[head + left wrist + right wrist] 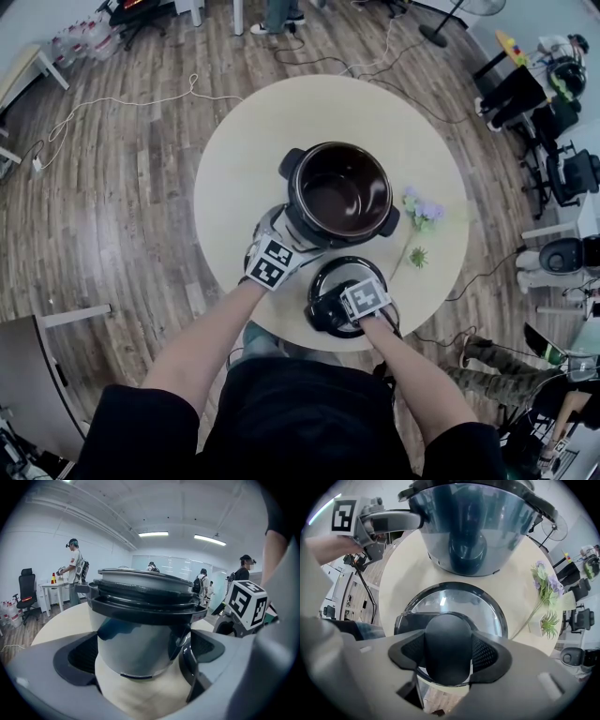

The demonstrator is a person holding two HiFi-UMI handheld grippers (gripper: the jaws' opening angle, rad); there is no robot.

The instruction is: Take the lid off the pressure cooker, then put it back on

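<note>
right gripper pinches lid | left gripper spread round cooker — maybe touching | flowers nearby

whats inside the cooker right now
Nothing shows in the cooker: the head view sees its dark, bare bottom and far wall. The near inner wall is mostly hidden behind the rim. The lid is off, on the table.

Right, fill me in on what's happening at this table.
A person is working on a pressure cooker with two tools. The pot stands open on the round table, and its lid is off, down by the table's near edge. The right hand-held gripper points down and is clamped on the lid's black knob. The left hand-held gripper, jaws apart, faces the pot's side.
</note>
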